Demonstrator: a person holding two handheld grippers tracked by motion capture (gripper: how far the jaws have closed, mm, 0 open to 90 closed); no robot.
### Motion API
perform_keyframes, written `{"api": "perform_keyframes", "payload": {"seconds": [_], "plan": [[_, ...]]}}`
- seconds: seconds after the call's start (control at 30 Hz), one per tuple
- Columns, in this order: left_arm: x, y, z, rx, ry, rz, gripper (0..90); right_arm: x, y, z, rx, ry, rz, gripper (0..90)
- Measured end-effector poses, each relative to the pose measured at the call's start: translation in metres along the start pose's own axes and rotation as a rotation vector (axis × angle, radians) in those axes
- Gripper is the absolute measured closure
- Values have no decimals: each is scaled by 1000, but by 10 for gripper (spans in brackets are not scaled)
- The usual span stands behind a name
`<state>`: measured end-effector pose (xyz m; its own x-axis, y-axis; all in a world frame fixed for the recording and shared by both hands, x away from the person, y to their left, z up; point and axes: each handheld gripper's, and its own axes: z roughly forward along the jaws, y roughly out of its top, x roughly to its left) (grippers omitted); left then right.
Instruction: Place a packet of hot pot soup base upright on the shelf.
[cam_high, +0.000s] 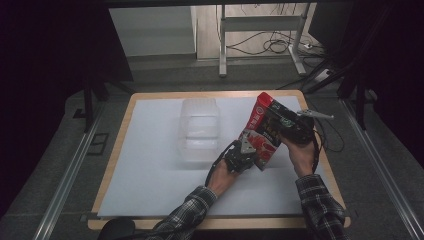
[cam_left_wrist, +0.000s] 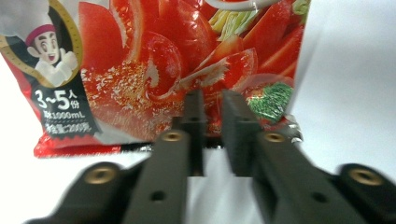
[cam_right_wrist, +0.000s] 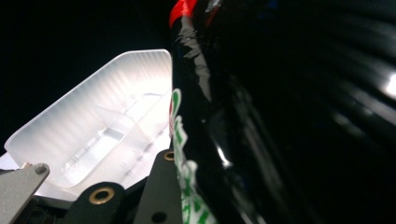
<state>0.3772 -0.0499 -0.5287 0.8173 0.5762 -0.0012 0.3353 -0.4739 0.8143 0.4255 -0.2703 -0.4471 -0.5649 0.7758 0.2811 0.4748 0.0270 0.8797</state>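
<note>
We hold a red and black food pouch (cam_high: 264, 131) in the air between our two grippers, over the right half of the white table (cam_high: 150, 170), just right of the clear plastic bin (cam_high: 200, 129) that stands near the middle. Our left gripper (cam_high: 243, 157) comes up from below and has its jaws almost closed on the pouch's bottom seam; in the left gripper view the two black jaws stand with only a narrow slit between them, pinching the lower edge of the pouch (cam_left_wrist: 187, 60) under the printed tomatoes. Our right gripper (cam_high: 299, 127) is at the far right side of the pouch, and in the right gripper view one jaw lies along the glossy black face of the pouch (cam_right_wrist: 280, 116), with the bin (cam_right_wrist: 93, 135) lit up beyond it; we cannot tell how wide its jaws stand, though it looks to be clamped on the pouch's edge. The main risk, as we judge it, is the thin hold: both grips sit on edges of slick film, so the pouch could slide out if we tilt it or pull the grippers apart. The contents may also slump and swing it. If we carry it left to the bin, a low corner could catch the rim and tip the light bin over.
</note>
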Motion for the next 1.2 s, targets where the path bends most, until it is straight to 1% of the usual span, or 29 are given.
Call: {"api": "perform_keyframes", "payload": {"seconds": [0.03, 0.07, 0.13, 0.2, 0.3, 0.33, 0.37, 0.4, 0.43, 0.47, 0.5, 0.53, 0.6, 0.63, 0.7, 0.83, 0.87, 0.9, 0.93, 0.97, 1.0, 1.03, 1.07, 1.1, 1.2], "plan": [[0, 0, 0, 0, 0, 0, 691, 0, 0, 0, 0, 0, 0, 769], [-2, 1, -3, -12, -5, 2, 691, 2, 1, -1, -1, 0, -13, 771], [-6, 3, -9, -35, -11, 16, 645, 8, 5, -2, 6, -1, -41, 775], [-11, 5, -15, -46, -19, 36, 599, 11, 7, -3, 10, 1, -49, 776], [-16, 6, -22, -50, -15, 68, 526, 14, 10, -6, 12, -1, -54, 776], [-18, 6, -25, -57, -13, 82, 470, 15, 11, -8, 16, 0, -64, 776], [-18, 6, -27, -54, -10, 100, 470, 15, 11, -8, 16, 0, -64, 776], [-19, 3, -32, -62, -18, 105, 431, 15, 12, -9, 17, -7, -67, 776], [-19, 3, -32, -62, -18, 105, 412, 15, 12, -9, 17, -7, -67, 776], [-19, 2, -34, -62, -26, 97, 389, 16, 13, -12, 16, -8, -68, 776], [-19, 1, -35, -59, -31, 98, 389, 16, 13, -12, 16, -8, -68, 776], [-20, 0, -36, -58, -41, 95, 370, 16, 13, -13, 14, -8, -66, 776], [-21, -1, -41, -51, -44, 115, 333, 16, 15, -15, 12, -9, -60, 776], [-22, -4, -45, -49, -49, 123, 305, 17, 16, -16, 19, -16, -57, 776], [-23, -4, -48, -49, -54, 125, 290, 18, 16, -17, 21, -17, -59, 775], [-24, -10, -63, -49, -73, 120, 227, 20, 19, -20, 23, -22, -73, 774], [-25, -11, -67, -52, -79, 108, 219, 21, 19, -21, 24, -22, -72, 774], [-25, -16, -74, -66, -92, 91, 208, 21, 20, -23, 23, -16, -73, 773], [-25, -16, -74, -66, -92, 91, 202, 21, 20, -23, 23, -16, -73, 773], [-25, -19, -79, -74, -97, 77, 202, 22, 21, -24, 20, -15, -71, 772], [-25, -22, -84, -76, -97, 72, 183, 23, 23, -26, 14, -15, -63, 772], [-26, -24, -87, -79, -97, 69, 183, 23, 23, -26, 14, -15, -63, 772], [-26, -30, -94, -85, -100, 51, 159, 25, 25, -28, 11, -11, -65, 772], [-26, -30, -94, -85, -100, 51, 145, 26, 26, -28, 10, -9, -64, 771], [-25, -40, -106, -91, -104, 12, 125, 28, 28, -29, 9, -3, -68, 771]]}}
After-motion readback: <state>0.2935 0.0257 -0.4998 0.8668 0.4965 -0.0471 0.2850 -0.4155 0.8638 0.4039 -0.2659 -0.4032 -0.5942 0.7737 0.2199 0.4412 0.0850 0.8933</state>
